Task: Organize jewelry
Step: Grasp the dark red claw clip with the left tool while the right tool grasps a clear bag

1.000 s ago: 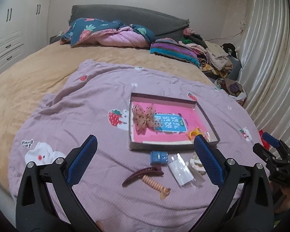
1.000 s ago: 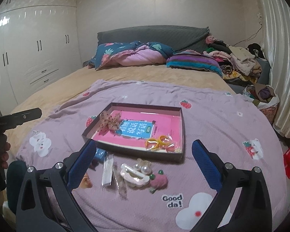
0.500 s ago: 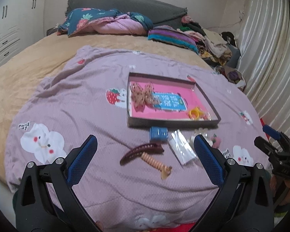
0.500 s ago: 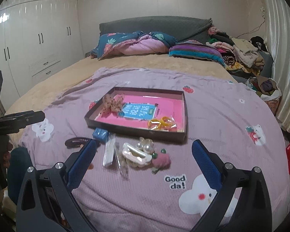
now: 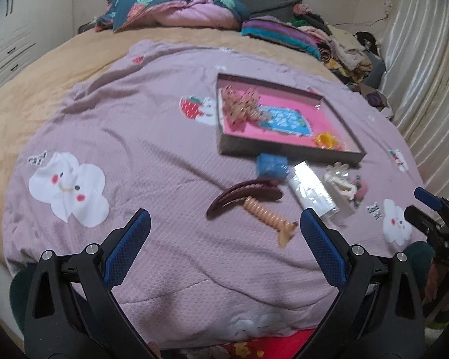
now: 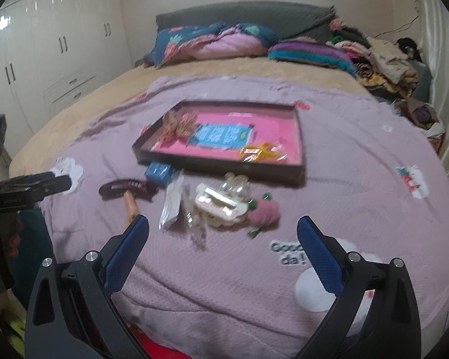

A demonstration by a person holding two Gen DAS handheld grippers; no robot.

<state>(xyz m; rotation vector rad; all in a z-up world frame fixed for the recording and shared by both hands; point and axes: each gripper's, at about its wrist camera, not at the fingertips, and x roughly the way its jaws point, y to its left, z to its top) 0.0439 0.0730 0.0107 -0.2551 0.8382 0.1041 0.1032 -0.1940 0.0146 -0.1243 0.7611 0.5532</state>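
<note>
Grippers: my left gripper (image 5: 224, 230) and right gripper (image 6: 223, 233) both hang over the near edge of the bed, jaws spread wide, nothing between them.
Blanket: a lilac blanket (image 5: 140, 137) covers the bed's near half and carries everything.
Tray: a dark tray (image 6: 224, 169) with a pink floor sits mid-blanket; a dotted bow (image 5: 241, 104) lies at its left end, yellow rings (image 6: 260, 151) near its front right corner.
Loose pieces: along the tray's near edge lie a blue box (image 5: 271, 166), a maroon clip (image 5: 245, 193) touching a beige spiral clip (image 5: 269, 217), a clear packet (image 5: 311, 190), a pearl clip (image 6: 221, 202) and a pink pompom (image 6: 263, 214).
</note>
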